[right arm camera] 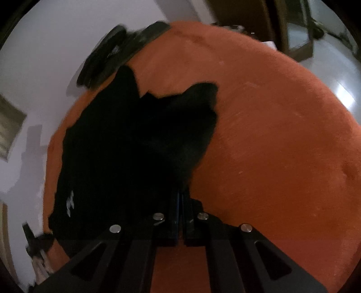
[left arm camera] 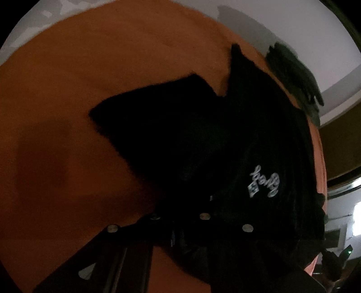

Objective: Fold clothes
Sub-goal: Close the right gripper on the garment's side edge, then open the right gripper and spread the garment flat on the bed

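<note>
**Two wrist cameras, one orange surface**

Each fisheye camera looks steeply down along its own claw, close above the orange fabric-covered worktop (left arm camera: pixel 90 78). Both views share the crumpled black garment with white lettering (left arm camera: pixel 203 135) and a dark clothes pile (right arm camera: pixel 106 56) at the far edge.

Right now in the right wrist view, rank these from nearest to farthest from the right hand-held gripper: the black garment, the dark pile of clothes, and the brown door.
1. Black garment, pinched in the right hand-held gripper.
2. Dark pile of clothes, upper left at the orange cover's far edge.
3. Brown door, top, beyond the cover.
</note>
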A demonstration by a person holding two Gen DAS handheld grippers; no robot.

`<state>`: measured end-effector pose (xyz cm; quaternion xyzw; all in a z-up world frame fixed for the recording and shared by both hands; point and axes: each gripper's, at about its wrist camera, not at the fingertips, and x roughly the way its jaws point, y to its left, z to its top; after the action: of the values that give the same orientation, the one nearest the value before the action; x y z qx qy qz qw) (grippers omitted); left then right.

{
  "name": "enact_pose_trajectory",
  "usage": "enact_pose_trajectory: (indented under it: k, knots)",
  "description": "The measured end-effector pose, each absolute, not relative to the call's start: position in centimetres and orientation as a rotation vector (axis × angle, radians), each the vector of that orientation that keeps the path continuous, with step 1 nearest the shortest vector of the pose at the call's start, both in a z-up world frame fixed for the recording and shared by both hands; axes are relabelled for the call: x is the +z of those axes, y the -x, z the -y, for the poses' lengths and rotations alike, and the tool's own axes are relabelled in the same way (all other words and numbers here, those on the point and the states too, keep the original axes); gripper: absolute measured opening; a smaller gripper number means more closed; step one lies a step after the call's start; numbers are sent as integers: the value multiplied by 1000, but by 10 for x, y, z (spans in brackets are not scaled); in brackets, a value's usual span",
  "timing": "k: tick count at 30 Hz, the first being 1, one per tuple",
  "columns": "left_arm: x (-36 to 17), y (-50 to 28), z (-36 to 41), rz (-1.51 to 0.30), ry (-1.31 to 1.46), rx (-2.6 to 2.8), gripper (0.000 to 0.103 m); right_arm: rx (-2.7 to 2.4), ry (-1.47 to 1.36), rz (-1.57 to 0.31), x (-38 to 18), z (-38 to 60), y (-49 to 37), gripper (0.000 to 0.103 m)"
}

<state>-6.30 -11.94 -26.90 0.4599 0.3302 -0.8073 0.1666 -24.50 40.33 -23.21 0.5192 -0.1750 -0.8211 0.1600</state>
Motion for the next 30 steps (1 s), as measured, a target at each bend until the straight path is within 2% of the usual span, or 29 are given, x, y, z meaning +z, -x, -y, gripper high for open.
enact_pose_trajectory:
  k: [2, 6, 8, 10, 11, 12, 13, 14, 15, 17, 19, 20, 21, 25, 28, 29, 30]
  knots:
    - [-253, 42, 118, -918, -1257, -2341, 5, -2369, -1454, 493, -222, -410, 238, 1]
    - [-248, 12, 126, -766, -1268, -2321, 4, -2458, -1458, 427, -216, -426, 226, 0]
    - [-254, 6, 134, -760, -1306, -2318, 4, -2448, -1490, 429, -224, -429, 228, 0]
    - [-259, 2, 146, -800, -1336, -2314, 10, -2354, -1564, 508, -238, -443, 236, 0]
    - [-261, 4, 155, -857, -1339, -2312, 25, -2298, -1598, 558, -246, -448, 240, 1]
    - [-262, 10, 164, -914, -1337, -2312, 48, -2252, -1627, 591, -251, -450, 243, 2]
    - [-264, 18, 174, -965, -1324, -2314, 58, -2221, -1643, 606, -254, -450, 246, 2]
    - [-264, 25, 184, -994, -1305, -2316, 73, -2205, -1647, 610, -254, -446, 252, 3]
    - [-265, 33, 192, -1001, -1297, -2307, 76, -2198, -1639, 607, -254, -444, 257, 8]
    - [-275, 61, 202, -952, -1323, -2256, 76, -2198, -1617, 584, -252, -435, 263, 16]
    - [-283, 87, 208, -891, -1361, -2236, 76, -2190, -1586, 541, -247, -425, 273, 35]
    - [-286, 99, 210, -872, -1379, -2232, 76, -2188, -1570, 518, -245, -420, 276, 67]
    - [-290, 108, 211, -866, -1399, -2225, 76, -2190, -1549, 498, -242, -416, 281, 86]
    - [-307, 131, 223, -919, -1434, -2120, 76, -2248, -1509, 388, -237, -409, 309, 87]
    - [-300, 129, 229, -1055, -1339, -2150, 76, -2291, -1508, 413, -238, -414, 336, 87]
    - [-298, 132, 231, -1071, -1320, -2166, 70, -2293, -1513, 445, -239, -418, 343, 87]
    - [-297, 136, 231, -1059, -1318, -2175, 49, -2281, -1520, 476, -241, -420, 352, 82]
